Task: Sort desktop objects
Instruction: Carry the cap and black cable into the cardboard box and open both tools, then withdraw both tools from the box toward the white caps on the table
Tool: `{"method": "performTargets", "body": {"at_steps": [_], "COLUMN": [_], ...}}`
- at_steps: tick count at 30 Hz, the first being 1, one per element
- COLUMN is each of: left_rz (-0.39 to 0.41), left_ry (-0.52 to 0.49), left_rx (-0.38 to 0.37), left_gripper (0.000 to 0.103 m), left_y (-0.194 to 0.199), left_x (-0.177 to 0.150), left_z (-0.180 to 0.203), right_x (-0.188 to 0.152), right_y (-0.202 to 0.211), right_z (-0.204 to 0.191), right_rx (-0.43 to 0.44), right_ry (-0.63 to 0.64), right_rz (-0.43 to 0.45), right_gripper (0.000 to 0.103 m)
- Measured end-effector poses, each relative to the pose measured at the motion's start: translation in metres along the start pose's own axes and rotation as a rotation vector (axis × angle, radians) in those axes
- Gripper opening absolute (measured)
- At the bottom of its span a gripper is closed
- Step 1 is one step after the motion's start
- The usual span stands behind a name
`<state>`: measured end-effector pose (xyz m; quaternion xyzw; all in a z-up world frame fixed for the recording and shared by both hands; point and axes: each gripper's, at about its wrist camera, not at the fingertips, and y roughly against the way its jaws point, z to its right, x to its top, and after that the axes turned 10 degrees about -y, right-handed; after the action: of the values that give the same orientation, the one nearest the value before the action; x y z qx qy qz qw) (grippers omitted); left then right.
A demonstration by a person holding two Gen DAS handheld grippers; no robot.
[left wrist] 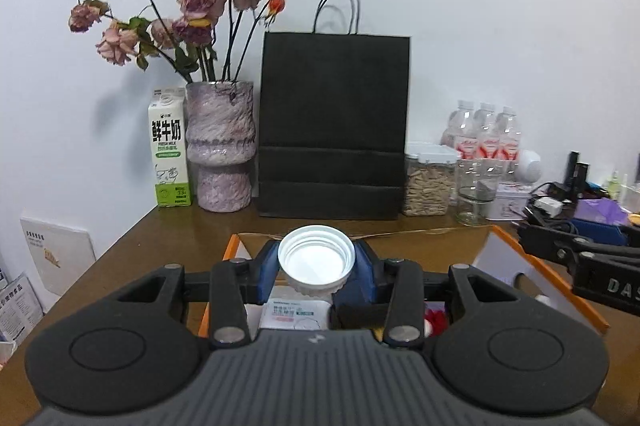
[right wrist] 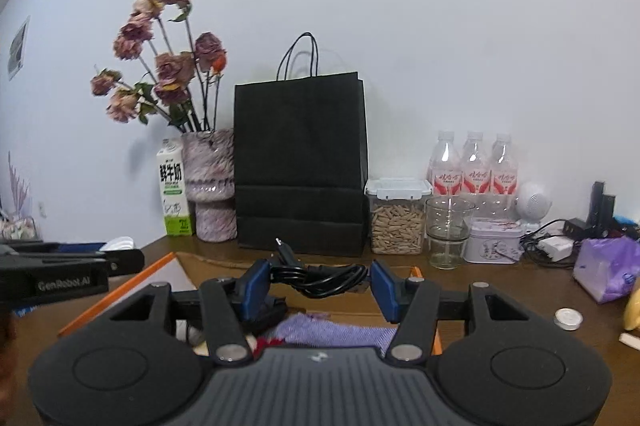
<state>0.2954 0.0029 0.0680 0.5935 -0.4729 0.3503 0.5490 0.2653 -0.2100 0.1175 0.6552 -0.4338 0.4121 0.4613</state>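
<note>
Sorting seems to be somewhere in the middle, as far as I can judge from where I stand. Both tools are busy at the same time above an orange-edged box (left wrist: pixel 552 266) that sits on the brown table (left wrist: pixel 160 238). The left gripper (left wrist: pixel 316 268) is clenched on a white lid (left wrist: pixel 316 258), which it holds by the sides with the hollow side turned toward its camera. The right gripper (right wrist: pixel 318 280) grasps a coiled black cable (right wrist: pixel 320 276) between its blue pads, and one plug end of the cable sticks up at the left. Both things hang over the box and touch nothing else, so I think they are either on the way in or on the way out; this I cannot decide. Inside the box some things already lie: a white packet with blue print (left wrist: pixel 294 312), something red (left wrist: pixel 436 318) and a purple knitted cloth (right wrist: pixel 332 332). If the box is the place for the sorted things, then a part of the work is done. Much is left outside it, however. Near the right side of the table I see a small round silver tin (right wrist: pixel 568 319), a purple packet (right wrist: pixel 608 266) and a white charger with wires (right wrist: pixel 554 248). At the back, by the wall, stand a milk carton (left wrist: pixel 170 154), a vase with dried roses (left wrist: pixel 222 146), a black paper bag (left wrist: pixel 332 126), a jar of seeds (left wrist: pixel 428 182), an empty glass (left wrist: pixel 478 192) and three water bottles (left wrist: pixel 486 132); whether these belong to the task I cannot tell.
</note>
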Motion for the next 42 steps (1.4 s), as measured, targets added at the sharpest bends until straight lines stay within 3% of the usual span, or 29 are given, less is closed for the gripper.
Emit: {"method": "performTargets", "body": {"at_steps": [5,16,17,19,20,21,22,23,42], "left_rz": [-0.054,-0.064,-0.056,-0.027,-0.006,0.017,0.040,0.057,0.114], "left_ry": [-0.043,-0.063,-0.067,-0.072,-0.076,-0.082,-0.087,-0.092,-0.104], "left_rx": [0.076,0.060,0.056,0.058,0.061,0.066,0.073,0.082,0.084], "left_gripper": [0.041,0.044,0.048,0.081,0.088,0.099,0.103,0.103,0.103], "left_y": [-0.027,-0.032,-0.031,-0.027,-0.023,-0.020,-0.016,-0.013,0.006], "left_x": [-0.020,-0.030,-0.031,-0.031,-0.032,-0.033,-0.033,-0.033,-0.036], "left_z": [0.006,0.011,0.013,0.014,0.015,0.015,0.016,0.017,0.027], "right_x": [-0.016,-0.036,-0.037,-0.038,-0.039,-0.039,-0.039,-0.038,-0.033], "right_y": [-0.026,-0.037,-0.037,-0.037,-0.036,-0.035,-0.033,-0.030,-0.012], "right_z": [0.013,0.011,0.011,0.011,0.011,0.011,0.012,0.012,0.014], "right_rx": [-0.010,-0.022,-0.022,-0.017,-0.015,-0.014,-0.009,-0.001,-0.033], "right_ry": [-0.008,0.033,0.034,0.031,0.024,0.012,0.004,0.001,-0.028], "right_rz": [-0.028,-0.080,-0.081,-0.097,-0.108,-0.114,-0.110,-0.100,-0.079], "right_gripper": [0.054,0.054,0.055,0.059,0.075,0.083,0.097,0.103,0.103]}}
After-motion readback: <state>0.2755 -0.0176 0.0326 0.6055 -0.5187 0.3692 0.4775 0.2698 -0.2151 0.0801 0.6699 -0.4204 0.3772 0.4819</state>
